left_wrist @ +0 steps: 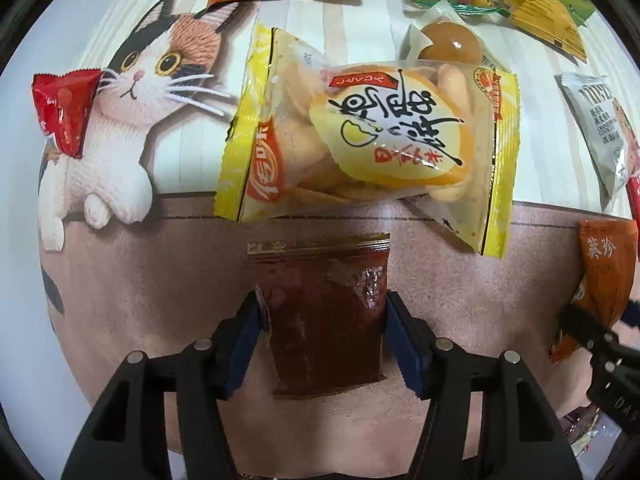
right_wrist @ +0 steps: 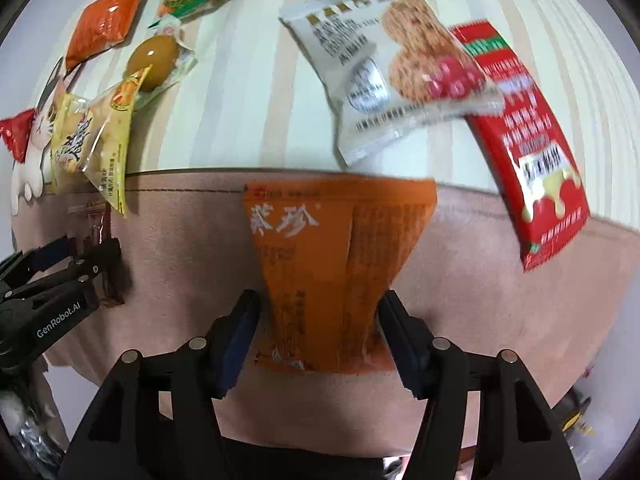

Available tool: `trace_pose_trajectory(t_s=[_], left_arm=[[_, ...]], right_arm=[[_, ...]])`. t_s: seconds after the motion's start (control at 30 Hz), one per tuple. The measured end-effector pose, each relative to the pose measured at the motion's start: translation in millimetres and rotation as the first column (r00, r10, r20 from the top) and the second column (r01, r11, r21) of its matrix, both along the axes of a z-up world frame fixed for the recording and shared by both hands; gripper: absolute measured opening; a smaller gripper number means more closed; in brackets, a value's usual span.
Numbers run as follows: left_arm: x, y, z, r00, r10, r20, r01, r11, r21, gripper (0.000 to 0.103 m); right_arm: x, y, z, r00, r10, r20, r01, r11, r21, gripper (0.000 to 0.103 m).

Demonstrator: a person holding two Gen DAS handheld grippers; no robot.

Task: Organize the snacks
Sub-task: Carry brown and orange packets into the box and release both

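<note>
Two packets sat between blue pads, and both near ends were cut off behind black fingers. Left gripper (left_wrist: 324,316) pinched a dark brown glossy sachet (left_wrist: 324,312) flat on the pinkish-brown cloth (left_wrist: 140,280), pads pressing its sides. Right gripper (right_wrist: 318,320) clamped an orange foil packet with white characters (right_wrist: 332,256), its waist squeezed narrow. Farther off, a yellow clear-windowed cracker bag (left_wrist: 368,140) covered half a brown wrapped egg (left_wrist: 450,44). Far right, the red wrapper (right_wrist: 528,144) was smeared with blur, print unreadable.
</note>
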State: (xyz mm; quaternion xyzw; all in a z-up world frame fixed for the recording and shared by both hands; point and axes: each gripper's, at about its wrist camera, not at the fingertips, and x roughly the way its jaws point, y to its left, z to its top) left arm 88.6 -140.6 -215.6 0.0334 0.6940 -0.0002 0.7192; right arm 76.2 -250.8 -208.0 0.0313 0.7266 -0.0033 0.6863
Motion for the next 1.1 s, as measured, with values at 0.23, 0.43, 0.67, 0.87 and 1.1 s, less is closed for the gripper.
trace_pose_trajectory(t_s=[0.23, 0.43, 0.67, 0.87, 1.1], left_arm=[[42, 47, -17, 0.999, 0.040, 0.014, -0.040, 0.999, -0.022, 0.052], [24, 40, 5, 0.999, 0.003, 0.045, -0.002, 0.999, -0.033, 0.051], [16, 21, 48, 0.991, -0.056, 0.126, 0.066, 0.995, -0.078, 0.051], [31, 9, 117, 0.970, -0.071, 0.231, 0.109, 0.982, -0.157, 0.051], [103, 0, 206, 0.938, -0.040, 0.344, 0.140, 0.953, -0.270, 0.051]], right_arm=[[-17, -1, -6, 0.999, -0.024, 0.036, 0.025, 0.999, -0.030, 0.057], [-35, -23, 6, 0.996, -0.043, 0.074, 0.043, 0.999, 0.008, 0.048], [-35, -32, 42, 0.991, -0.041, 0.129, 0.031, 0.996, 0.081, 0.047], [-4, -48, 98, 0.979, -0.070, 0.190, 0.033, 0.981, 0.192, 0.046], [72, -61, 188, 0.938, -0.157, 0.310, 0.046, 0.940, 0.338, 0.046]])
